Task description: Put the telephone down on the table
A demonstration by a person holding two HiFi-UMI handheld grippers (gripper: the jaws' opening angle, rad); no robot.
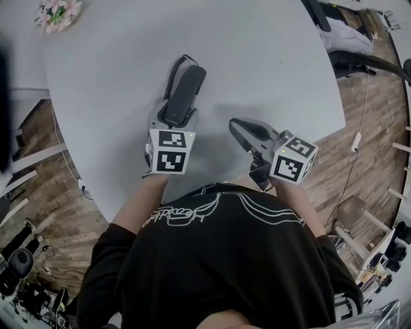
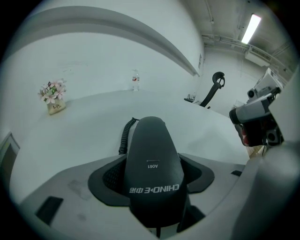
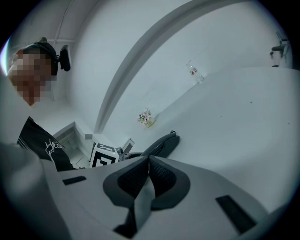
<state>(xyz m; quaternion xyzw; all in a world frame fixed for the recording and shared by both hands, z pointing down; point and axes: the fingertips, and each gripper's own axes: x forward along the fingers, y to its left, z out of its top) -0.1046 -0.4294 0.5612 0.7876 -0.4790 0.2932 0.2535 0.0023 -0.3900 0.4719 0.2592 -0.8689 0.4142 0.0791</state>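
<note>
A black telephone handset [image 1: 183,95] with a coiled cord [image 1: 172,72] lies lengthwise between the jaws of my left gripper [image 1: 173,115], over the round white table [image 1: 257,58]. In the left gripper view the handset [image 2: 151,173] fills the gap and both pads press its sides. Whether it touches the tabletop I cannot tell. My right gripper [image 1: 239,127] hovers just to the right of it near the table's front edge, jaws shut with nothing between them; its pads [image 3: 159,176] meet. From the right gripper view the handset [image 3: 161,143] shows beyond its tips.
A small pot of pink flowers [image 1: 58,13] stands at the table's far left, and a water bottle [image 2: 135,80] at the far side. Office chairs [image 1: 350,38] crowd the right rim. The table's front edge runs close to the person's body.
</note>
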